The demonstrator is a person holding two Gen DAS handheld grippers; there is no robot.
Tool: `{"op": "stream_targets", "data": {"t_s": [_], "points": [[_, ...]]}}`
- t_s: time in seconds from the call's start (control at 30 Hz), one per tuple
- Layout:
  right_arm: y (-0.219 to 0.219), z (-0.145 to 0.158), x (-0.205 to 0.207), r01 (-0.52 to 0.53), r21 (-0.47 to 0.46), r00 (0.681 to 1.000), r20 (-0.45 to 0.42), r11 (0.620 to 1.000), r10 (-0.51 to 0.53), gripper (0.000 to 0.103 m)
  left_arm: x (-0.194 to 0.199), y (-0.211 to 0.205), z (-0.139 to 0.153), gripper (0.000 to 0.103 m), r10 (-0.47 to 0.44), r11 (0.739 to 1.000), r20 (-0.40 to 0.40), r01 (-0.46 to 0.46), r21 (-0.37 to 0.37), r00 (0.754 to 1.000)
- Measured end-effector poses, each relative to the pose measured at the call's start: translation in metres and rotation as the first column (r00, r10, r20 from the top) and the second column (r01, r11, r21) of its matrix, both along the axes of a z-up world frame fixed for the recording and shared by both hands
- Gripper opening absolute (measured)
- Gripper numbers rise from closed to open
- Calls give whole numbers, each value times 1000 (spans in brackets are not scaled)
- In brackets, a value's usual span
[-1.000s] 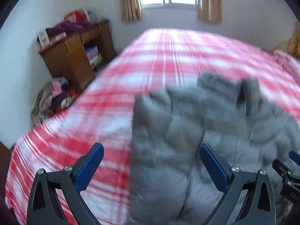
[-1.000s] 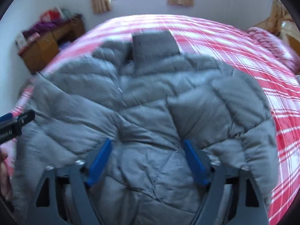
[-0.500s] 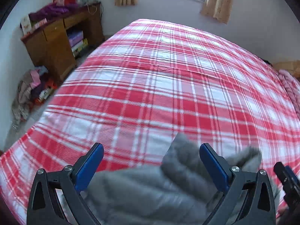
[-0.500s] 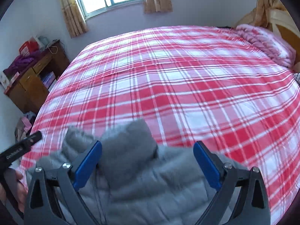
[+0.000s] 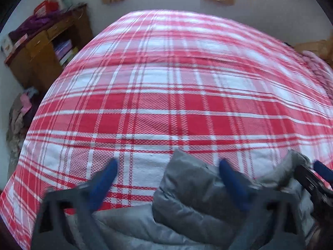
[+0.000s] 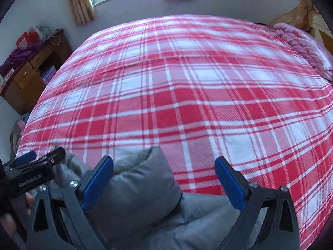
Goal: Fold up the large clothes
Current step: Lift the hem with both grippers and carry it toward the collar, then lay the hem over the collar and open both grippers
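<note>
My left tool and right tool both gape wide, gripping nothing. The grey jacket lies bunched on the bed right under them, its collar poking up between my fingers. I judge the folding barely begun: no neat fold shows, and most of the jacket is out of sight below.

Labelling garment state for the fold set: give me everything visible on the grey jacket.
The grey jacket is a quilted, puffy padded garment, matte fabric with stitched channels. It lies bunched at the near edge of the red plaid bed, a thick collar-like flap standing up. The open right gripper and open left gripper hover over it; any contact is unclear. Its lower part is out of view.
</note>
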State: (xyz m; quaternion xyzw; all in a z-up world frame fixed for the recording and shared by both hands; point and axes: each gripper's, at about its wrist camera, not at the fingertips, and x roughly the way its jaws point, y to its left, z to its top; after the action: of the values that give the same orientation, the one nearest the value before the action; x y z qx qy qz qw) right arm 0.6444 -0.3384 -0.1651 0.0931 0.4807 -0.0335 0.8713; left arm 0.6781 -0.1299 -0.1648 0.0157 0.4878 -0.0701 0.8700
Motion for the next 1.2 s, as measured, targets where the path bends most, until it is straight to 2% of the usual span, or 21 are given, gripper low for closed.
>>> {"op": "stream_targets", "data": {"t_s": [0.03, 0.07, 0.1, 0.13, 0.17, 0.23, 0.33, 0.5, 0.67, 0.77, 0.87, 1.0, 1.07, 1.1, 1.13, 1.17, 1.2], "points": [[0, 0, -2, -17, 10, 1000, -3, 1000, 17, 75, -5, 2, 1, 33, -51, 998, -21, 50, -49, 998], [1, 0, -5, -47, 15, 999, -16, 999, 47, 48, -9, 3, 2, 22, -80, 995, -37, 78, -67, 996], [2, -1, -9, -92, 23, 995, -46, 995, 93, 37, -13, 5, 4, 12, -93, 993, -33, 91, -69, 995], [1, 0, -14, -110, 27, 992, -58, 994, 112, 22, -25, 9, 12, 11, -113, 991, 7, 114, -66, 994], [0, 3, -19, -113, 24, 992, -53, 993, 114, 17, -31, 11, 16, 10, -122, 991, 27, 124, -58, 992], [-4, 14, -36, -132, 24, 991, -23, 991, 132, 12, -54, 20, 27, 6, -146, 987, 65, 150, -63, 987], [-8, 24, -59, -165, 17, 986, 1, 986, 165, 9, -82, 34, 35, 4, -155, 983, 102, 164, -82, 983], [-7, 34, -103, -225, -25, 973, 49, 974, 227, 8, -131, 55, 30, 3, -149, 984, 156, 162, -75, 977], [-8, 18, -132, -240, -46, 966, 82, 970, 243, 7, -140, 62, -5, 1, -112, 989, 100, 120, -81, 989], [-11, -4, -137, -235, -56, 970, 55, 970, 238, 7, -142, 58, -22, 1, -110, 992, 74, 114, -61, 991], [-15, -20, -136, -225, -80, 972, 45, 971, 229, 7, -144, 59, -10, 1, -64, 996, 106, 70, -50, 992], [-17, -16, -138, -223, -88, 971, 74, 971, 229, 7, -145, 67, 27, 2, -8, 997, 176, 21, -75, 984], [-19, -13, -137, -212, -102, 971, 89, 972, 221, 7, -143, 74, 41, 6, 40, 995, 201, -20, -101, 979], [-19, -14, -138, -206, -102, 972, 92, 973, 215, 7, -140, 75, 44, 27, 62, 994, 198, -43, -103, 978], [-21, -14, -137, -200, -99, 973, 93, 975, 210, 7, -134, 75, 46, 66, 85, 993, 183, -69, -93, 979], [-22, -17, -137, -196, -94, 975, 91, 976, 204, 7, -131, 75, 46, 80, 98, 992, 184, -83, -91, 978], [-23, -20, -136, -193, -92, 975, 89, 977, 201, 7, -130, 75, 47, 83, 109, 991, 206, -90, -100, 972]]}}
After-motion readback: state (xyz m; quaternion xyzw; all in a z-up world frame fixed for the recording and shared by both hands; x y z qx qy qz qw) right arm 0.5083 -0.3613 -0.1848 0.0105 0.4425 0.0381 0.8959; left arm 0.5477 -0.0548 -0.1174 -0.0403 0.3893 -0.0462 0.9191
